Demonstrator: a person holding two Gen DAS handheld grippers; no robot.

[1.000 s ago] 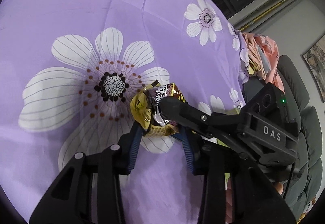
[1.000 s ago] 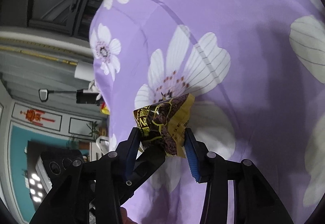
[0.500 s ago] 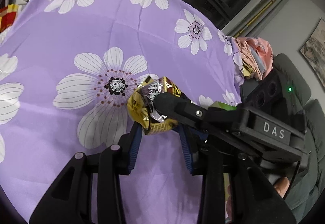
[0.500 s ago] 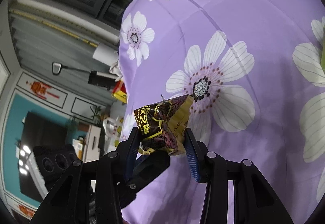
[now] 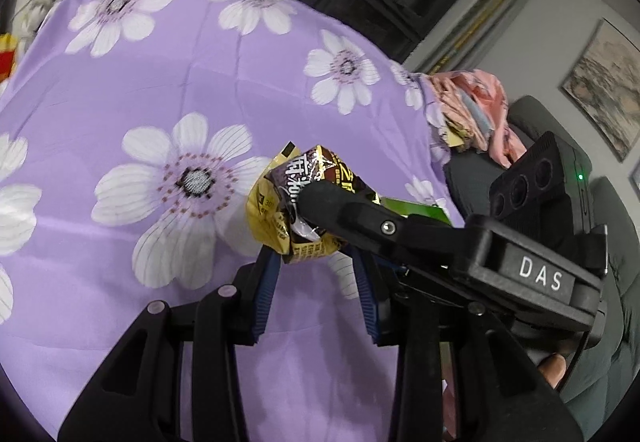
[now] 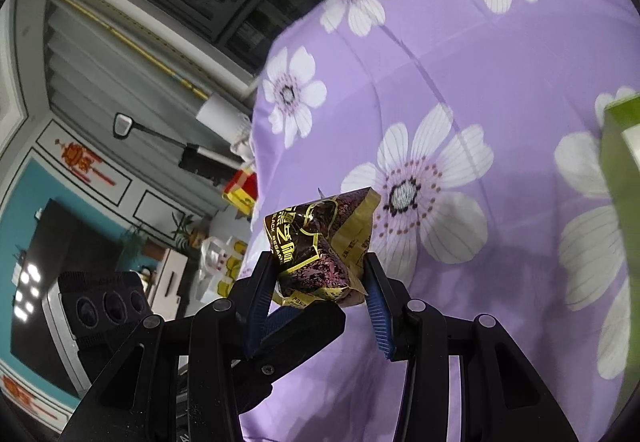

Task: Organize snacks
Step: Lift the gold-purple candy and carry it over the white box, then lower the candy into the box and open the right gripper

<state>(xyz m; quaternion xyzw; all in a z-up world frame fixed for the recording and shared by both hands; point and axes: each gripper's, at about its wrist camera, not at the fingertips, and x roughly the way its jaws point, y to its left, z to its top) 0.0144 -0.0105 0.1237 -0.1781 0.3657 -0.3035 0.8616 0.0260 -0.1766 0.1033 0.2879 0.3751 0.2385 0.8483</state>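
Purple cloth [image 5: 120,113] with white flower print covers the surface; its far edge runs along dark windows.

Left gripper [image 5: 316,262]: blue-padded fingers [image 5: 267,282] narrowed onto the lower part of a crumpled brown-and-gold snack packet [image 5: 296,209]. Packet held clear above the cloth, over its middle, just right of a large flower. A finger of the other gripper crosses in front of the packet from the right and presses on it.

Right gripper [image 6: 320,282]: jaws likewise closed in on the same snack packet [image 6: 320,242], one pad on each side; "BLACK SESAME" lettering legible on the wrapper. Left gripper's finger shows beneath the packet.

Toward the cloth's right edge in the left wrist view: pink patterned bundle [image 5: 472,109]. In the right wrist view a green box [image 6: 622,161], blurred, at the right margin of the frame, over the cloth.
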